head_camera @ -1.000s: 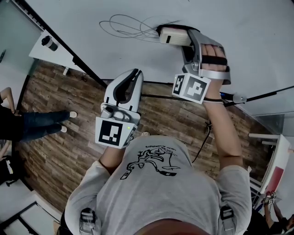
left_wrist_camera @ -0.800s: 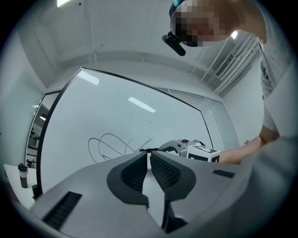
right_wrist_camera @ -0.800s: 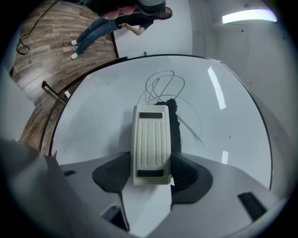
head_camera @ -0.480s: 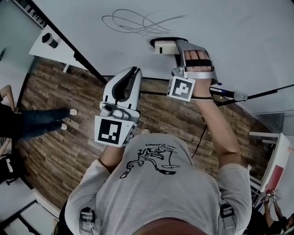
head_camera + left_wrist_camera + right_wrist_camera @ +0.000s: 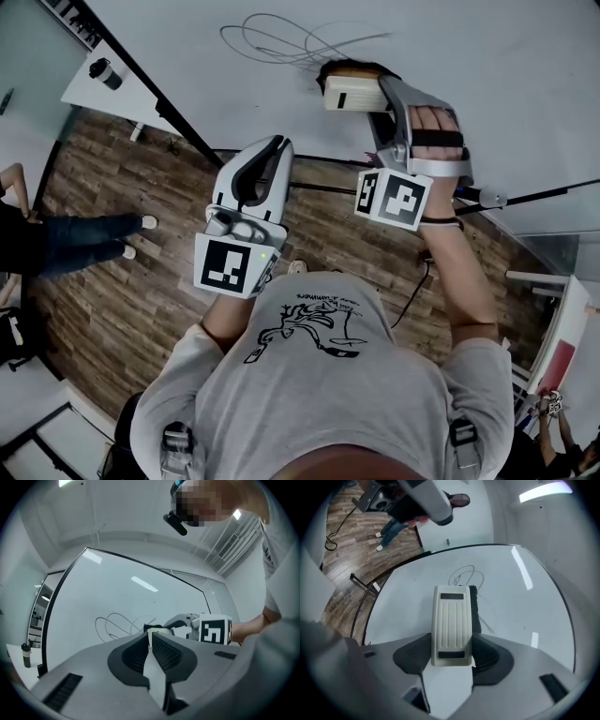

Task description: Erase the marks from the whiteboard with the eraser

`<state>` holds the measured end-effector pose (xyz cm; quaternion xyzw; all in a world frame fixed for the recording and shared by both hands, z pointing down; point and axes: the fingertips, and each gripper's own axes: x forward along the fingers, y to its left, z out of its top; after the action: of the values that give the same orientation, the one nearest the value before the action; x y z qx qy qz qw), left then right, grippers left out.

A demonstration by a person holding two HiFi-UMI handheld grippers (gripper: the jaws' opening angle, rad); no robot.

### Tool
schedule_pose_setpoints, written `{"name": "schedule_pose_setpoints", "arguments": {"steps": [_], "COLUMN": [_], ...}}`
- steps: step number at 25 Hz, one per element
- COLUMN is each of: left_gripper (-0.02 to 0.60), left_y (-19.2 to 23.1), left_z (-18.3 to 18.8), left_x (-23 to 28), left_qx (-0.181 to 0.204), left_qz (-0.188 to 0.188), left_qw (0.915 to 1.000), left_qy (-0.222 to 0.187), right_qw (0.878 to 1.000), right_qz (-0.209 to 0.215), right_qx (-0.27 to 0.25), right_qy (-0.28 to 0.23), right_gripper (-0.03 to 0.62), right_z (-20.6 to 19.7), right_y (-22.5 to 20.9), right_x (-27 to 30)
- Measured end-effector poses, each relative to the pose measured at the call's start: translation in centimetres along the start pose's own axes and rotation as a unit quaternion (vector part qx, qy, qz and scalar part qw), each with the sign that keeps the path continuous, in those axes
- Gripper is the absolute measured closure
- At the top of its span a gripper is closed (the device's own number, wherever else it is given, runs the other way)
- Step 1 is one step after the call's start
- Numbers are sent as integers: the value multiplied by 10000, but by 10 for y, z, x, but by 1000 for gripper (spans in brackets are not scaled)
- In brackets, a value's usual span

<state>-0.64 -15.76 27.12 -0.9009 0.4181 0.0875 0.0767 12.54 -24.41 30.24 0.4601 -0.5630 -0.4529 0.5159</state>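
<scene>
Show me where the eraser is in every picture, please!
Head view: eraser at top centre, just below the scribble.
Left gripper view: eraser small, mid-picture, just past the jaw tips, right of the scribble.
Right gripper view: eraser dead centre, clamped between the jaws, scribble beyond it.
Shared landmark: the looping scribble on the whiteboard.

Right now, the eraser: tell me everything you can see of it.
The eraser is a cream, oblong plastic block with lengthwise ribs on its back and a dark rectangular inset near each end. A black felt pad runs along the side facing the whiteboard. The right gripper clamps its near end between the jaws, and the rest sticks out forward. It sits just below the looping scribble, with the felt apparently against the board, though actual contact is hard to confirm.
</scene>
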Motion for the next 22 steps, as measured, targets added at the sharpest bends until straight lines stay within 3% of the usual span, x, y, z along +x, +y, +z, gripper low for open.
{"name": "schedule_pose_setpoints", "arguments": {"steps": [10, 22], "left_gripper": [541, 541], "left_y": [7, 14], "left_z": [1, 1], "left_x": [-1, -2], "left_qx": [-19, -25], "left_qz": [9, 68], "left_qw": [10000, 10000], "left_qy": [-56, -26], "right_qw": [9974, 9967], "right_qz": [-719, -700], "right_qx": [72, 240], "right_qy": [58, 344], "right_gripper": [335, 335], "right_z": [-9, -19], "right_y": [-100, -113], "right_x": [-8, 17]}}
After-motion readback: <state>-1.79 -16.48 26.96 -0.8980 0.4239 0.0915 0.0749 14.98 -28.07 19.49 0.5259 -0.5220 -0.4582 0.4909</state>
